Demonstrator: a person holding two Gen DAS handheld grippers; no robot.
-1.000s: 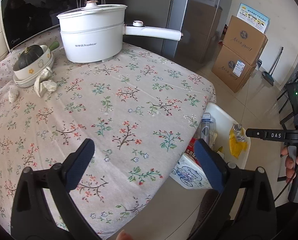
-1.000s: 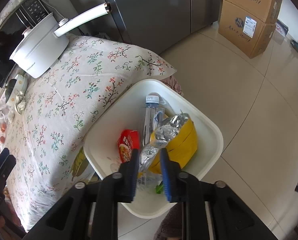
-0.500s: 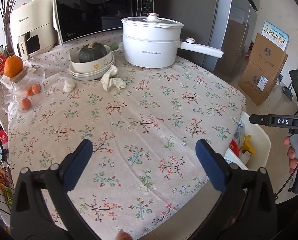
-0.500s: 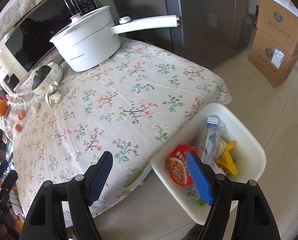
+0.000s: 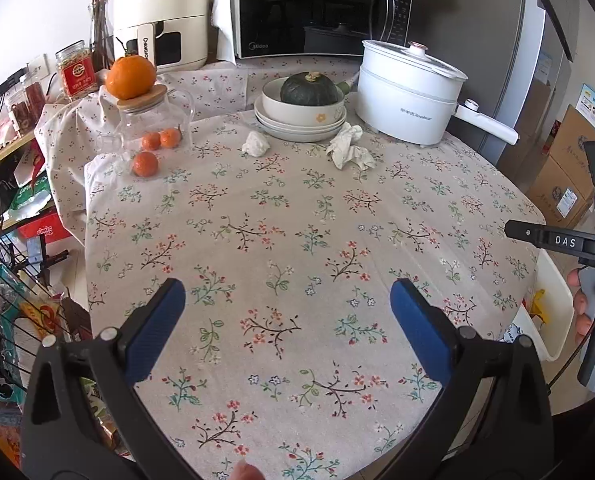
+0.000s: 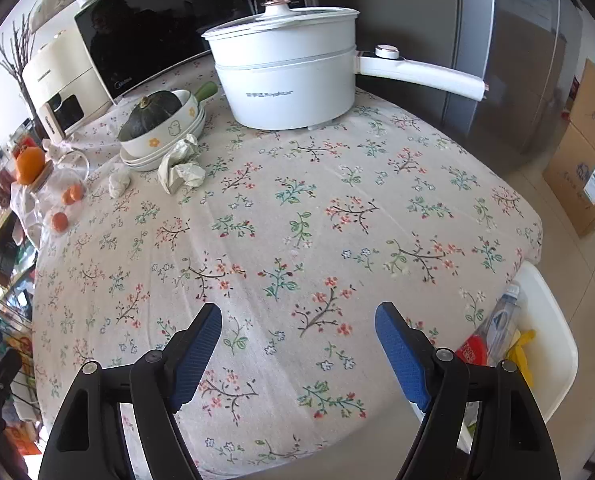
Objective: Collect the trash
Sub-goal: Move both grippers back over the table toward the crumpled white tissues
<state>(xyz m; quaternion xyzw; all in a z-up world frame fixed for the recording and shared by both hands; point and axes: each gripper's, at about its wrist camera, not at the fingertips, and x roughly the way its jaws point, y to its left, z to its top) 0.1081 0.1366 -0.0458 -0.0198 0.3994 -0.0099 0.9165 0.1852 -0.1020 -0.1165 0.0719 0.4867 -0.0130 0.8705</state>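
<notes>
Two crumpled tissues [image 5: 349, 147] [image 5: 256, 143] lie beside three stacked dishes [image 5: 297, 128].

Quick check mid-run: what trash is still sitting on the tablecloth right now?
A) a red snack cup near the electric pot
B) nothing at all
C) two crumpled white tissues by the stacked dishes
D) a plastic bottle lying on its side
C: a small crumpled tissue and a larger crumpled tissue lie beside the stacked dishes, while the plastic bottle already sits in the white bin.

Crumpled tissues [image 5: 350, 147] beside stacked bowls [image 5: 301, 120]
</notes>
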